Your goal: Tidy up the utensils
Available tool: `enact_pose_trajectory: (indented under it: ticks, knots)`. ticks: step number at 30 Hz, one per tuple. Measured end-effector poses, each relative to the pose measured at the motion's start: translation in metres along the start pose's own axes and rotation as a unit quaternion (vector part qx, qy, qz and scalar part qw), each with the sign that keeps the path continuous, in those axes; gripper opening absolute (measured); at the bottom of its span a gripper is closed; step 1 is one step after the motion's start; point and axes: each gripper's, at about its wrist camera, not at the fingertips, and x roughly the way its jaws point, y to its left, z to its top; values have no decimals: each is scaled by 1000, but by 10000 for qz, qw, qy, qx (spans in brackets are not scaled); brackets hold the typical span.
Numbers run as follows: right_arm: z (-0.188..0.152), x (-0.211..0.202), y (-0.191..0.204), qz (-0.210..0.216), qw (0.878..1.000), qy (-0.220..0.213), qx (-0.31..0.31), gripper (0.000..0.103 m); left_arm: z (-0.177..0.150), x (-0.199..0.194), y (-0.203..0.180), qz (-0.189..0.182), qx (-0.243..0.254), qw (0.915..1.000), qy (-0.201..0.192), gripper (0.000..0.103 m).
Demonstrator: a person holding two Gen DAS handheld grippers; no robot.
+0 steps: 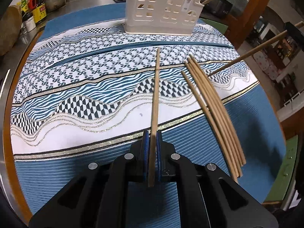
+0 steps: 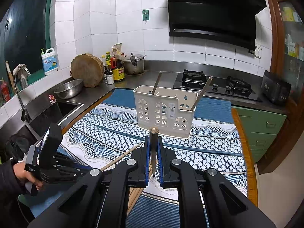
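My left gripper (image 1: 153,133) is shut on a wooden chopstick (image 1: 155,95) that points forward over the patterned cloth toward the cream utensil holder (image 1: 161,13). Several loose chopsticks (image 1: 210,110) lie on the cloth to its right. My right gripper (image 2: 153,138) is shut on another chopstick (image 2: 153,142), held upright, end toward the camera, in front of the holder (image 2: 163,112). It also shows in the left wrist view (image 1: 254,51), slanting above the table. Two chopsticks (image 2: 201,93) stand in the holder. The left gripper (image 2: 53,161) shows at lower left with its chopstick (image 2: 121,157).
A blue-and-white patterned cloth (image 2: 114,133) covers the table. A sink (image 2: 62,106), metal bowl (image 2: 68,89), wooden chopping block (image 2: 87,72) and bottles (image 2: 115,66) stand at left. A gas hob (image 2: 216,85) is behind the holder. Green cabinets (image 2: 262,129) stand at right.
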Motion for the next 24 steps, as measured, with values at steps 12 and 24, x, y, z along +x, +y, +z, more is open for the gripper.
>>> enact_pose_trajectory:
  ticks: [12,24]
  knots:
    - [0,0,-2,18,10000,13,2,7,-7,2,-3,90,152,9997,150,24]
    - [-2,1,0,30,10000,23,3,7,-19,7,-10,258,358,9987,269,22]
